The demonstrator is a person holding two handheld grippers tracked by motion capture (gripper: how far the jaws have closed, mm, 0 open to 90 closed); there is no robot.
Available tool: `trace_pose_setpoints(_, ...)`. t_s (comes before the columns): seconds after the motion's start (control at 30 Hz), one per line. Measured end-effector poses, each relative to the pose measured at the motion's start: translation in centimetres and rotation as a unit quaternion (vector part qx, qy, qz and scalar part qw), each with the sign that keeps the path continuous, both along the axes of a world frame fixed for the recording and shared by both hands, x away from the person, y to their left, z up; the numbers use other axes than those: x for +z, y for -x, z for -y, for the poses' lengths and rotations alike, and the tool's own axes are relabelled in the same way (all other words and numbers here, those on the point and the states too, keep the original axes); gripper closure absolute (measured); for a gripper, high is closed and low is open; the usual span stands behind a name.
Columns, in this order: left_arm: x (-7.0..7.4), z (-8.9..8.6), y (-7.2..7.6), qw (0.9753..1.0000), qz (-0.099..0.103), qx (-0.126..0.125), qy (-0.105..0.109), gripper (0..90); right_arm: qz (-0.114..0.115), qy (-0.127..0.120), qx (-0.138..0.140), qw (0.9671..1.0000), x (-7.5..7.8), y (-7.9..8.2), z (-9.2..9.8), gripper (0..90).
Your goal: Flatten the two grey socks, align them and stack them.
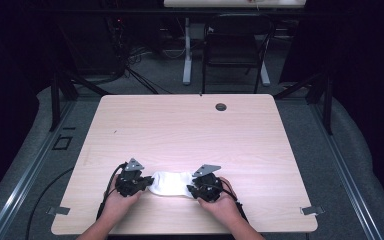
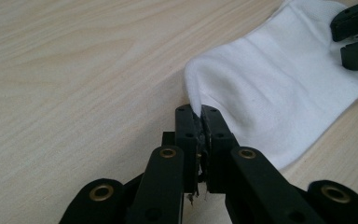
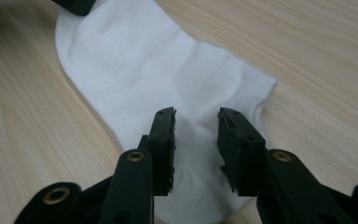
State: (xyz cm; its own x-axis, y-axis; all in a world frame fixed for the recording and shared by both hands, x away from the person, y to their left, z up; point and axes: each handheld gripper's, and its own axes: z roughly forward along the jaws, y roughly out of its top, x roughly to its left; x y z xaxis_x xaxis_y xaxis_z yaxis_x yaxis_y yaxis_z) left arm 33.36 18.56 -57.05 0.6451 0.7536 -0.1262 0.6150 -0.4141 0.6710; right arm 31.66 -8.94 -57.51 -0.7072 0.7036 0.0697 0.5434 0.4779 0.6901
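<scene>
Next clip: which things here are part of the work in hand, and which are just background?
In the job:
- white cotton sock, lying flat on the table
- left gripper, jaws shut on the sock's edge
- right gripper, jaws open over the sock's other end

Just lying about:
- light wooden table (work surface)
- black folding chair beyond the table
- white table leg behind

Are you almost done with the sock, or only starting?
Probably only starting. Done: the left gripper has pinched one end of the sock between its fingers. In hand: the right gripper sits open over the other end, fingers either side of the cloth, not pinching it. Left: shutting on that end and whatever comes next, since the sock lies flat and unfolded on the table.
</scene>
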Motion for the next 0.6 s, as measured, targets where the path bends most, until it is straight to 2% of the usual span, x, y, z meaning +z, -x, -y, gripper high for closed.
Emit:
trace_pose_setpoints(0.23, -0.04, -0.1, 0.02, 1.0, 0.003, -0.002, 0.001, 86.3, 0.003, 0.001, 0.006, 1.0, -0.03, 0.14, -0.07, 61.2)
trace_pose_setpoints(0.6, -0.08, -0.05, 0.1, 1.0, 0.001, -0.002, 0.001, 86.0, 0.0, -0.008, 0.004, 1.0, -0.09, 0.1, -0.01, 59.8)
